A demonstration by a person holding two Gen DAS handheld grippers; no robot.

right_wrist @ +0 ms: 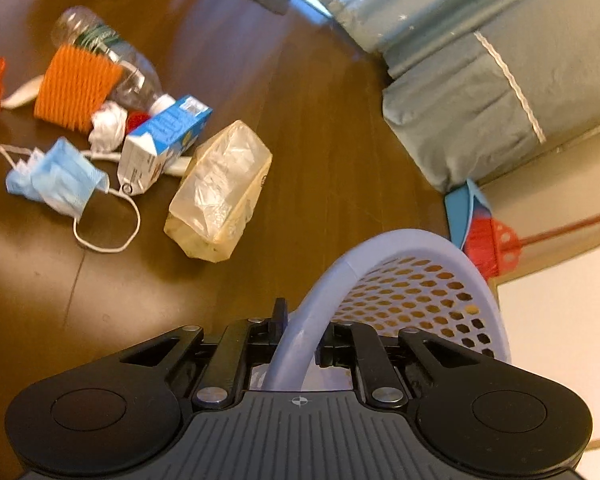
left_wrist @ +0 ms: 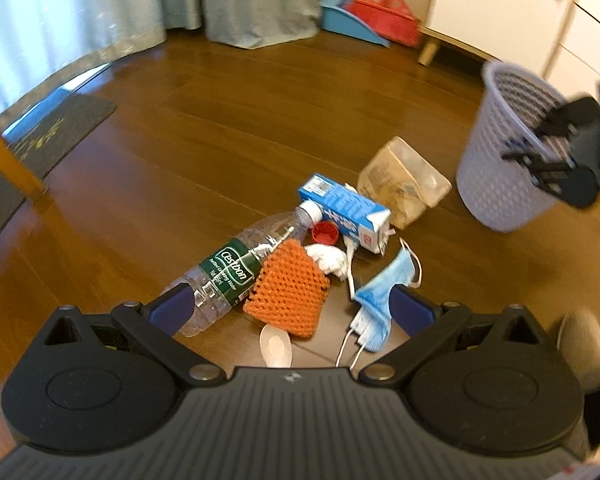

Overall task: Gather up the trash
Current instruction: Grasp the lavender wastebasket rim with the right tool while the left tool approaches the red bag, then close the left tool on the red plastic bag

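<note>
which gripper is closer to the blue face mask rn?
Left. The left gripper is open right over the blue face mask; the right gripper is off by the bin, shut on the laundry-style basket rim.

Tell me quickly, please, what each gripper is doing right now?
Left gripper: open, holding nothing, over the trash.
Right gripper: closed on the basket rim.

Wooden floor [left_wrist: 260, 128], curtains [left_wrist: 256, 0], dark doormat [left_wrist: 48, 136], white cabinet [left_wrist: 500, 4], red broom [left_wrist: 384, 16], blue dustpan [left_wrist: 348, 20]
</note>
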